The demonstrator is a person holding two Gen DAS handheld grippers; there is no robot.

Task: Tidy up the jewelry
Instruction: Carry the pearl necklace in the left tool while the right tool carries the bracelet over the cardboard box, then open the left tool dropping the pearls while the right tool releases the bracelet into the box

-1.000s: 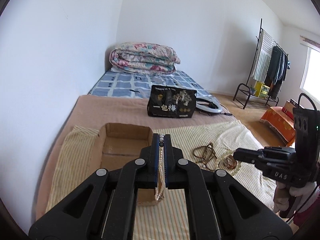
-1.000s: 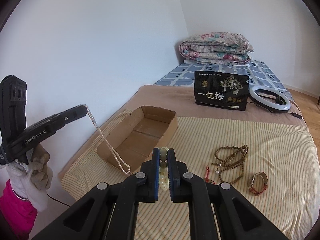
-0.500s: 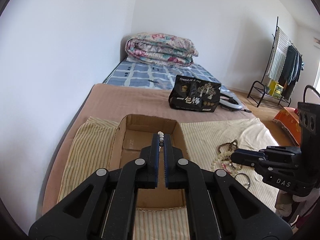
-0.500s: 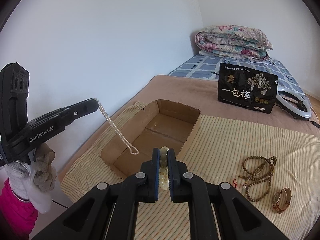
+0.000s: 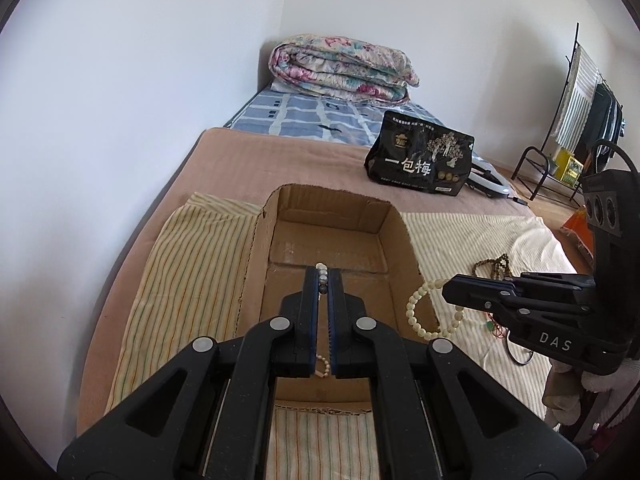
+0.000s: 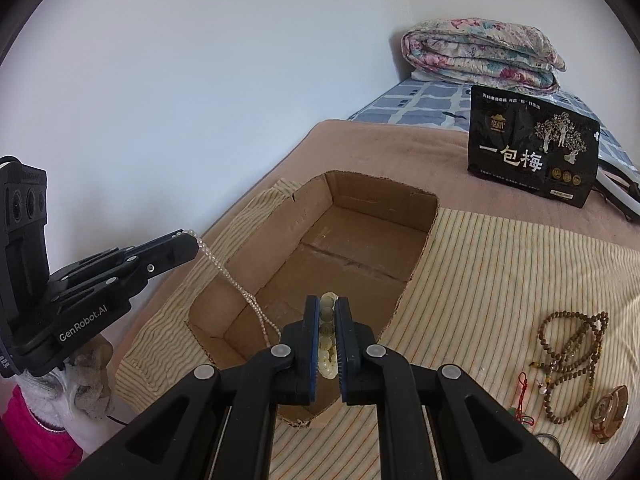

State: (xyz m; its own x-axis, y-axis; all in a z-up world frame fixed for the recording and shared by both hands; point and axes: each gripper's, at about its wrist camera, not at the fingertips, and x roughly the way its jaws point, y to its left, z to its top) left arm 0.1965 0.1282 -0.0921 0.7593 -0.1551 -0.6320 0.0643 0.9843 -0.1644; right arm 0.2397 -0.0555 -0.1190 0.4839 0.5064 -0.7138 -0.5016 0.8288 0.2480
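Observation:
An open cardboard box point(image 5: 280, 236) point(image 6: 416, 248) lies on a striped cloth on the bed. My left gripper point(image 5: 322, 280) point(image 6: 192, 242) is shut on a pearl necklace point(image 6: 240, 292), which hangs down into the box's near end. My right gripper point(image 6: 327, 304) point(image 5: 448, 290) is shut on a cream bead bracelet point(image 5: 416, 312) point(image 6: 326, 344), held over the box's right front edge. A brown bead necklace point(image 6: 572, 344) and a wristwatch point(image 6: 610, 410) lie on the cloth to the right of the box.
A black snack bag point(image 5: 420, 158) point(image 6: 532, 156) stands behind the box with a ring light point(image 6: 618, 192) beside it. A folded floral quilt point(image 5: 340, 68) lies at the bed's far end. The wall runs along the left. A clothes rack point(image 5: 576, 92) stands at the far right.
Both grippers have moved forward and down toward the box. The pearl necklace now hangs inside the box, and the bracelet has come over the box's right edge.

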